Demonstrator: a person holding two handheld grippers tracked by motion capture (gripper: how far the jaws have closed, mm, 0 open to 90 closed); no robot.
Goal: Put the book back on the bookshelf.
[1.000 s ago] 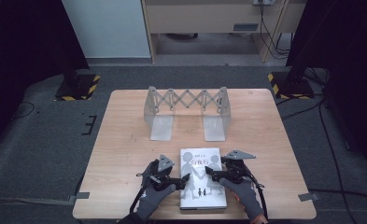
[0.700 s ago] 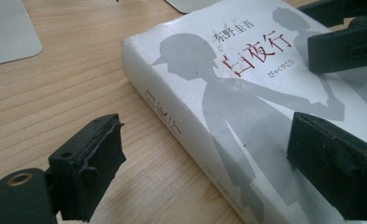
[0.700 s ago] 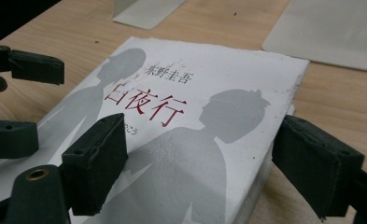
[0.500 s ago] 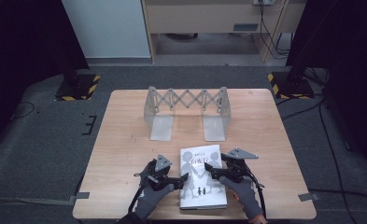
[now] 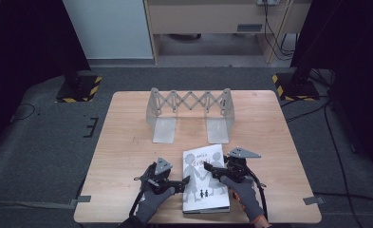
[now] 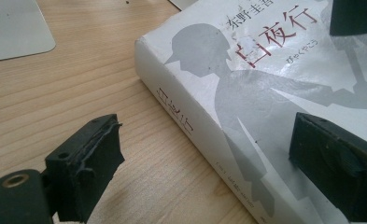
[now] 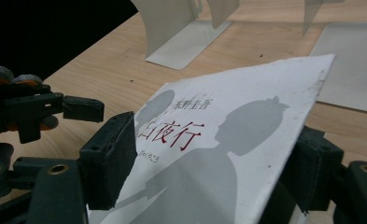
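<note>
A thick white book [image 5: 204, 194] with grey silhouettes and red characters lies flat near the table's front edge. My left gripper [image 5: 183, 183] is at the book's left side. In the left gripper view it [image 6: 204, 140] stands open astride the spine edge, one jaw over the bare wood and the other over the cover [image 6: 265, 88]. My right gripper [image 5: 213, 172] reaches in from the book's right side. It [image 7: 218, 140] is open too, one jaw above the cover [image 7: 246, 98] and the other past the book's right edge, partly hidden by it.
A grey metal expanding book rack [image 5: 189, 101] stands upright at the middle back of the wooden table [image 5: 127, 142], its two base plates [image 5: 164, 130] pointing toward me. Dark floor and black stands surround the table.
Both grippers have stayed at the book's sides with only slight shifts. The book has not moved.
</note>
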